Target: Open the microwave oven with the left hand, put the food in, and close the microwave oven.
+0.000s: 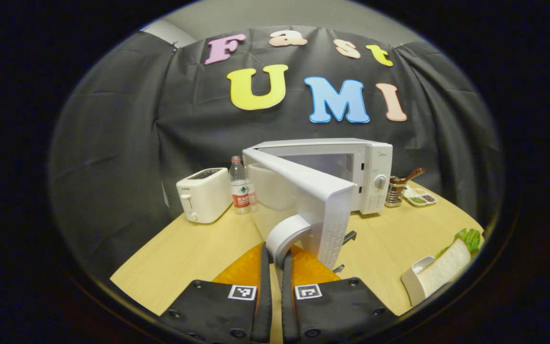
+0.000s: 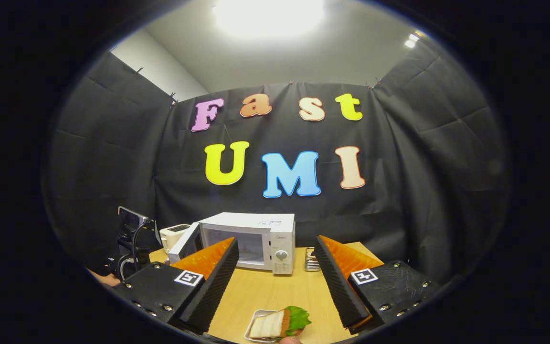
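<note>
The left gripper [image 1: 275,255] is clamping the handle [image 1: 285,235] of the microwave [image 1: 351,165], whose door [image 1: 311,200] is standing ajar on the bench [image 1: 194,253]. The right gripper [image 2: 275,260] is hanging wide open above the sandwich [image 2: 280,322] near the bench's front edge.

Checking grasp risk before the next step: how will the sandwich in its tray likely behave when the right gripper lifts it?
The sandwich looks soft, so the open right gripper could squash the bread. The lettuce hangs loose and may slip out. The tray seems shallow and light, and it probably tips if lifted by one edge.
</note>
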